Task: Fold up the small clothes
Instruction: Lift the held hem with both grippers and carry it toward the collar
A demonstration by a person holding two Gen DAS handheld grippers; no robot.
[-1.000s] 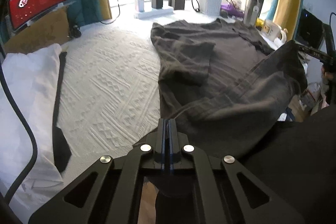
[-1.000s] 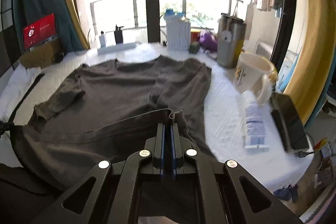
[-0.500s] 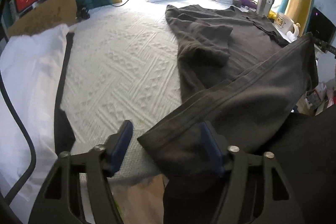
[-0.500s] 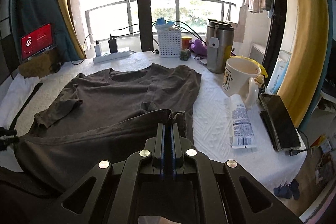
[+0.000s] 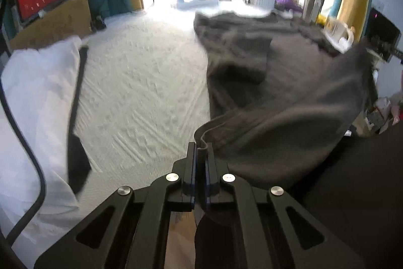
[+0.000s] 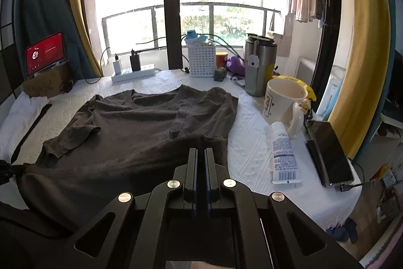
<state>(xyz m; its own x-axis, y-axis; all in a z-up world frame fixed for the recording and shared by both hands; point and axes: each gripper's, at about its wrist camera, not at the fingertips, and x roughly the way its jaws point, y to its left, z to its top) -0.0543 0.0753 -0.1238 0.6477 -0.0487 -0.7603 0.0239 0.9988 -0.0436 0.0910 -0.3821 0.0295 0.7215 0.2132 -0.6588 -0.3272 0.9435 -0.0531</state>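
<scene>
Two grippers [image 5: 200, 150] [image 6: 200, 155], one shirt [image 6: 131, 132]

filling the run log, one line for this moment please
stage: lifting hem | left gripper: shut on t-shirt hem | right gripper: shut on hem | collar end flat on bedspread

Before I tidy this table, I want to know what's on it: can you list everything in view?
T-shirt: one, dark grey, spread on the table, near hem lifted.
Tablecloth: one, white, covering the table.
Mug: one, cream, right of the T-shirt.
Tube: one, white, lying in front of the mug.
Phone: one, black, right edge.
Flask: one, steel, behind the mug.
Basket: one, white, far edge.
Power strip: one, white, far edge.
Tablet: one, red screen, far left.
Left gripper: black, shut on the hem.
Right gripper: black, shut on the hem.
</scene>
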